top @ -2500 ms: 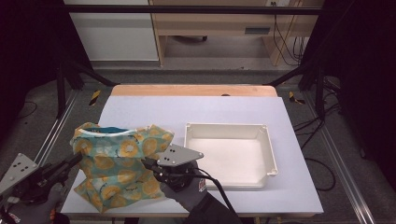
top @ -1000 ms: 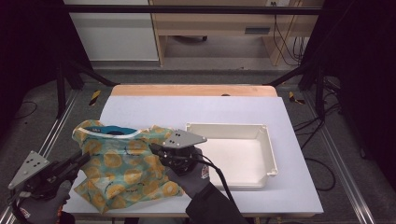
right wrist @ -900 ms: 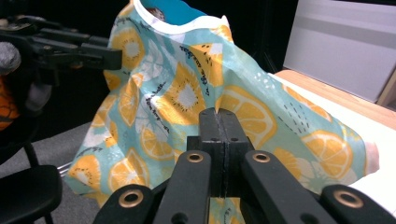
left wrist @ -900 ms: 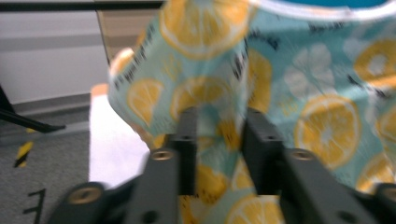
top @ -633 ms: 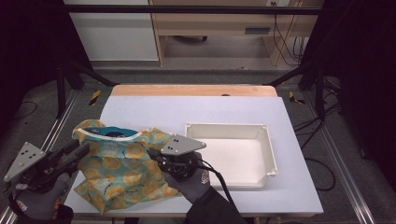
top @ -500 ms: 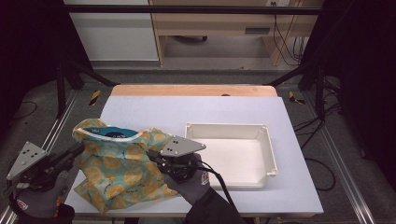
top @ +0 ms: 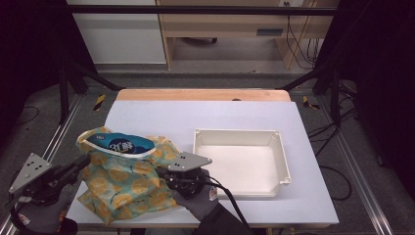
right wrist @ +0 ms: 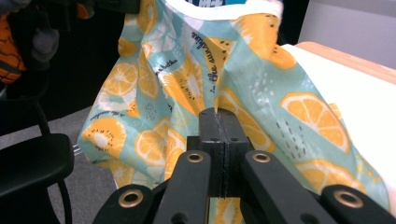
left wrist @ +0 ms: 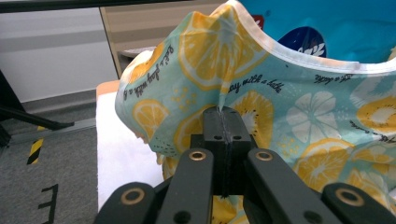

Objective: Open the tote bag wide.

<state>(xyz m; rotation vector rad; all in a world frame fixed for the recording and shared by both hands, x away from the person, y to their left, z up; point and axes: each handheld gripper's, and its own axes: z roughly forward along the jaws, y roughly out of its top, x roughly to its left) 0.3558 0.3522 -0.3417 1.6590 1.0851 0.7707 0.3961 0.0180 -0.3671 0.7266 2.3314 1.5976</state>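
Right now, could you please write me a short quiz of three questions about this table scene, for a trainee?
1. True or false: the white tray holds the blue packet.
2. What do the left gripper and the right gripper each pinch? A) the tray rim B) the cloth bag C) a cable
3. Fill in: the blue packet sits in the open mouth of the ____.

Key:
1. False; the tray is bare and the packet is in the bag.
2. B; both pairs of jaws are closed on a fold of the lemon-print cloth.
3. bag
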